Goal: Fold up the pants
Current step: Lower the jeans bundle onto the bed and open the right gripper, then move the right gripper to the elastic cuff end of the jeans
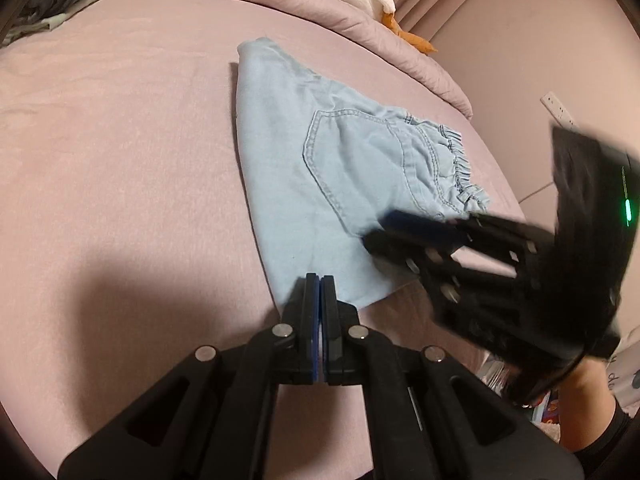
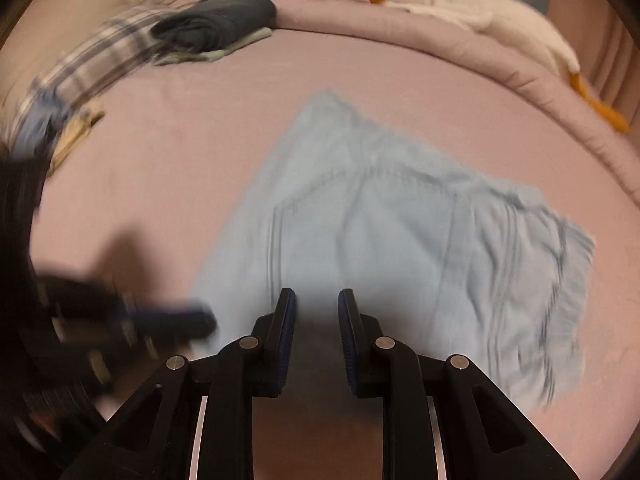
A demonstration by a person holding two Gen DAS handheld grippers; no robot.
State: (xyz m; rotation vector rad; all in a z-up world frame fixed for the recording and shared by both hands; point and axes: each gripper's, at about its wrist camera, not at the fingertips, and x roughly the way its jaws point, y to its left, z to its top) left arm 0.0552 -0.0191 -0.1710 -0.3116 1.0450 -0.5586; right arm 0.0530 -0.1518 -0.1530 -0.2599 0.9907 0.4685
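Observation:
Light blue denim pants lie folded flat on the pink bed, back pocket up and gathered waistband to the right. My left gripper is shut, its tips over the pants' near edge; I cannot tell whether cloth is pinched. My right gripper, blurred by motion, reaches in from the right over the pants below the pocket. In the right wrist view the right gripper stands open just above the blurred pants, with nothing between its pads. The left gripper shows blurred at the left.
Pink sheet spreads wide to the left. A rolled quilt borders the far side, with a white plush goose on it. Folded dark clothes and a plaid cloth lie far left. A hand holds the right gripper.

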